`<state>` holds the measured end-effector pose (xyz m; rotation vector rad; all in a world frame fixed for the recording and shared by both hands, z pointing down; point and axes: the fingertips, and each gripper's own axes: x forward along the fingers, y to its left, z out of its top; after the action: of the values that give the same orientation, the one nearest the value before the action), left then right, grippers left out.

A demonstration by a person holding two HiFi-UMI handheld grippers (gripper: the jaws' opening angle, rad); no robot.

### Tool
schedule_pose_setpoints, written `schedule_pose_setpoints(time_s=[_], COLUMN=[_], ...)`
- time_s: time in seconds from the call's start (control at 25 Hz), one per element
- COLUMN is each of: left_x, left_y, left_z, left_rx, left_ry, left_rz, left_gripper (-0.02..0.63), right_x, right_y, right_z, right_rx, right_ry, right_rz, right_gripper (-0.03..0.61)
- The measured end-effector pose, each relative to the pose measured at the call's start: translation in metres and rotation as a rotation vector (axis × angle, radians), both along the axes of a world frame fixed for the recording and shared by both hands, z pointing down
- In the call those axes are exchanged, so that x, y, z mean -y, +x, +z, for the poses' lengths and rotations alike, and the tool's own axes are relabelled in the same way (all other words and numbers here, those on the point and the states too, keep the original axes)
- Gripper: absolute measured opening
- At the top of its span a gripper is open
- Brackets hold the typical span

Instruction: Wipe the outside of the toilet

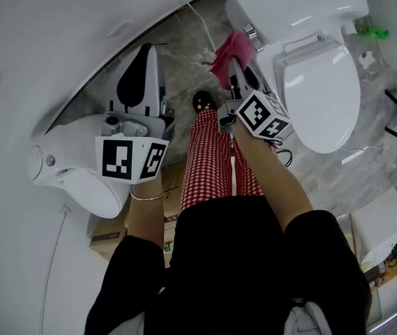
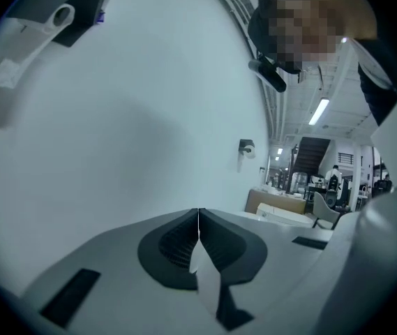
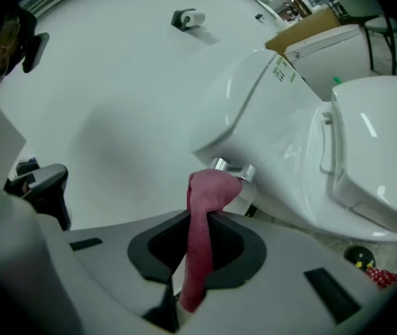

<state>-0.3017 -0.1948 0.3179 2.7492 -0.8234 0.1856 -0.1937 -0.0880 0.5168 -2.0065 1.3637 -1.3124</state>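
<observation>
A white toilet with its lid down stands at the upper right of the head view; its side and tank fill the right of the right gripper view. My right gripper is shut on a pink cloth, which bunches past the jaws close to the chrome fittings under the toilet's tank. My left gripper is held off to the left, near a white wall, its jaws pressed together with nothing between them.
A white curved wall runs along the left. A second white fixture sits below the left gripper. The floor is marble tile. The person's red checked trousers and black shoe are between the grippers. Cardboard boxes lie at lower left.
</observation>
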Motion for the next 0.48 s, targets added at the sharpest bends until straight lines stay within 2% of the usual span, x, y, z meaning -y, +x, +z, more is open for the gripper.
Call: schedule_pose_setpoints(time_s=[0.12, 0.48], left_x=[-0.005, -0.019], left_y=[0.006, 0.036], left_z=[-0.011, -0.07], left_rx=[0.044, 0.012], left_ry=[0.024, 0.102], left_rz=[0.031, 0.197], left_gripper=[0.011, 0.011], right_x=[0.011, 0.028], right_y=[0.001, 0.006], right_z=[-0.046, -0.19], right_rx=[-0.048, -0.336], right_ry=[0.085, 0.315], right_rz=[-0.043, -0.209], right_gripper=[0.063, 0.063])
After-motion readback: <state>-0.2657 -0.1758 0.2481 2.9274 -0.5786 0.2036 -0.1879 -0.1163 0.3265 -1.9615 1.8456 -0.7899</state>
